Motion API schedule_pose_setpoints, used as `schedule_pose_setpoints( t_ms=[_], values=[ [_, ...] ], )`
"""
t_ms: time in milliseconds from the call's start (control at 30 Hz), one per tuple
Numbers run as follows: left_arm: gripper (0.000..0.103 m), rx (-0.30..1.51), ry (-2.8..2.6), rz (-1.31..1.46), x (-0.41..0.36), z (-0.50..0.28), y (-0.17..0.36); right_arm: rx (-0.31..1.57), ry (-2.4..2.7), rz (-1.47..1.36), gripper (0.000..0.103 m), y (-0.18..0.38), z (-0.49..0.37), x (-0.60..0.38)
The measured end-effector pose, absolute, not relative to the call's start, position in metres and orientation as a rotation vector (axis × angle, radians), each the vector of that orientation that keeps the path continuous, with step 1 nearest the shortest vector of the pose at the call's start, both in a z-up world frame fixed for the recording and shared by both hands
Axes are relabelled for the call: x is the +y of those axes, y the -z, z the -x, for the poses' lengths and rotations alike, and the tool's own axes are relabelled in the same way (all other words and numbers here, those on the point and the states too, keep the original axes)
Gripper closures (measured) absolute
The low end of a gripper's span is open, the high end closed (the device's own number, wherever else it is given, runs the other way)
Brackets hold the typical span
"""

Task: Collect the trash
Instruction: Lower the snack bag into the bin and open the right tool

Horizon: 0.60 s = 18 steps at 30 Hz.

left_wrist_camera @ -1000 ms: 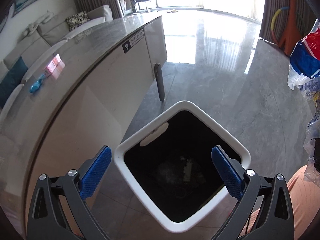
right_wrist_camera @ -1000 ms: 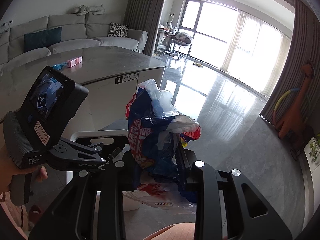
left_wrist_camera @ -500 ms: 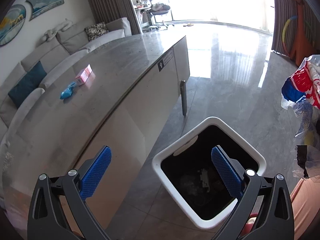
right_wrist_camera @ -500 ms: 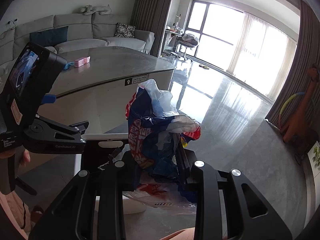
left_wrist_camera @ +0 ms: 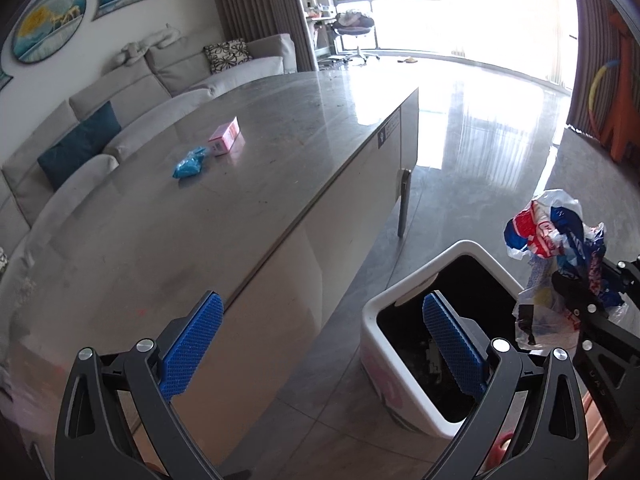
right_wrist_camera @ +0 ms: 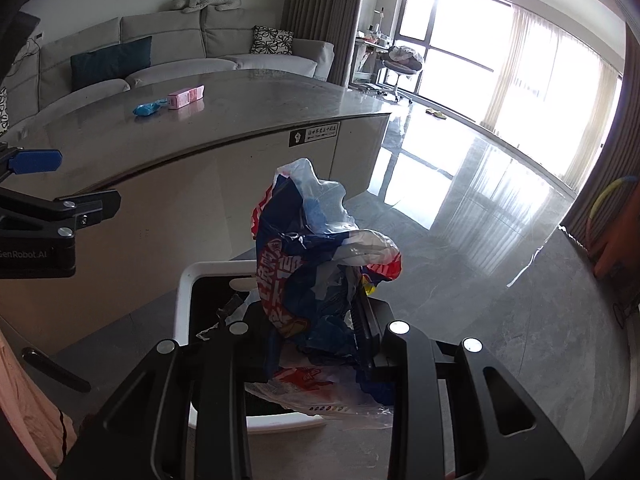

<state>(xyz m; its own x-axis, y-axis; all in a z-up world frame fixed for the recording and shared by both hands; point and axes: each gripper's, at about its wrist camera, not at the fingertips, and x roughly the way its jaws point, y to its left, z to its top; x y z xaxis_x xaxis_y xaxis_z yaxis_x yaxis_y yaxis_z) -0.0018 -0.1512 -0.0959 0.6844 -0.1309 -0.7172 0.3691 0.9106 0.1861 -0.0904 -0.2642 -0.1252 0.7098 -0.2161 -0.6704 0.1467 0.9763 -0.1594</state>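
The one table (left_wrist_camera: 280,168) is carrying one pink box (left_wrist_camera: 226,135) and one blue wrapper (left_wrist_camera: 189,165), while the one white bin (left_wrist_camera: 374,344) is standing beside it, the right gripper (right_wrist_camera: 320,340) is pinching one crumpled plastic bag (right_wrist_camera: 316,264) over the bin in nearly closed jaws, and the left gripper (left_wrist_camera: 320,344) is holding its jaws spread wide and empty.

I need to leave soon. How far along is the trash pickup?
Done: some litter already lies in the white bin. In hand: the right tongs grip a crumpled plastic bag above the bin, not yet dropped. Left: a blue wrapper and pink box sit on the table; the left tongs are open, empty.
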Motion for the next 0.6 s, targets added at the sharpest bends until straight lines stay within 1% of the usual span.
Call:
schedule_pose_setpoints(
  t_ms=[333, 400, 467, 500, 533, 567, 600],
  values=[
    [0.003, 0.775, 0.261, -0.329, -0.132, -0.002, 0.091, 0.876, 0.230, 0.094, 0.069, 0.169, 0.056, -0.256],
    [0.003, 0.774, 0.257, -0.328, -0.130, -0.004, 0.090, 0.893, 0.224, 0.095, 0.060, 0.173, 0.055, -0.255],
    [0.003, 0.777, 0.257, -0.322, -0.129, -0.004, 0.090, 0.887, 0.230, 0.106, 0.030, 0.173, 0.054, -0.253],
    [0.003, 0.777, 0.258, -0.319, -0.128, -0.005, 0.089, 0.875, 0.240, 0.115, 0.024, 0.172, 0.054, -0.252],
    [0.003, 0.774, 0.254, -0.320, -0.128, -0.005, 0.089, 0.861, 0.244, 0.125, 0.011, 0.170, 0.054, -0.250],
    [0.003, 0.771, 0.250, -0.322, -0.127, -0.005, 0.089, 0.847, 0.252, 0.138, 0.005, 0.168, 0.054, -0.249],
    [0.003, 0.772, 0.252, -0.319, -0.127, -0.006, 0.089, 0.838, 0.257, 0.149, 0.005, 0.166, 0.054, -0.247]
  ],
)
